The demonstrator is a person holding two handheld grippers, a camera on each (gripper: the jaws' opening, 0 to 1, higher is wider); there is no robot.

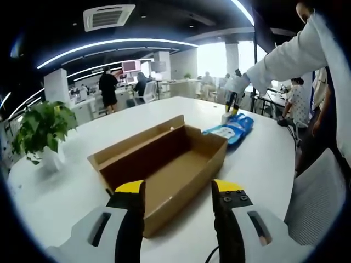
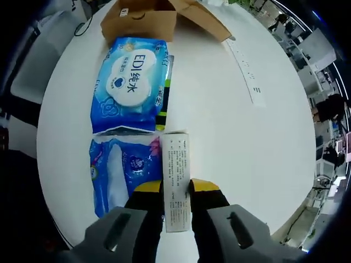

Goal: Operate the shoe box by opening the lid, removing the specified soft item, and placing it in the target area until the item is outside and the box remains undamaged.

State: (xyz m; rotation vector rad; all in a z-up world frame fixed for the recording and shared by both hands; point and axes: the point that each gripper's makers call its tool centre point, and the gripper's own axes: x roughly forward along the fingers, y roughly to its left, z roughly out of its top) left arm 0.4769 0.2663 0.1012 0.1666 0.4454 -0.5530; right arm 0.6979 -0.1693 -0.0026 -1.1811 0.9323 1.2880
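Observation:
The brown shoe box (image 1: 164, 164) stands on the white table with its lid folded back and its inside bare. My left gripper (image 1: 178, 189) hovers open just before the box's near corner, holding nothing. Beyond the box lie two blue wet-wipe packs (image 1: 235, 129), side by side on the table (image 2: 131, 82) (image 2: 118, 170). My right gripper (image 2: 176, 189) is shut on a narrow white carton (image 2: 176, 181) that rests beside the nearer pack. From the left gripper view, that gripper (image 1: 235, 104) is held by a gloved hand above the packs.
A potted plant (image 1: 41, 129) stands at the table's left edge. A long white paper strip (image 2: 244, 66) lies right of the box (image 2: 145, 16). A grey chair (image 1: 318, 203) sits at the right. People and desks fill the room behind.

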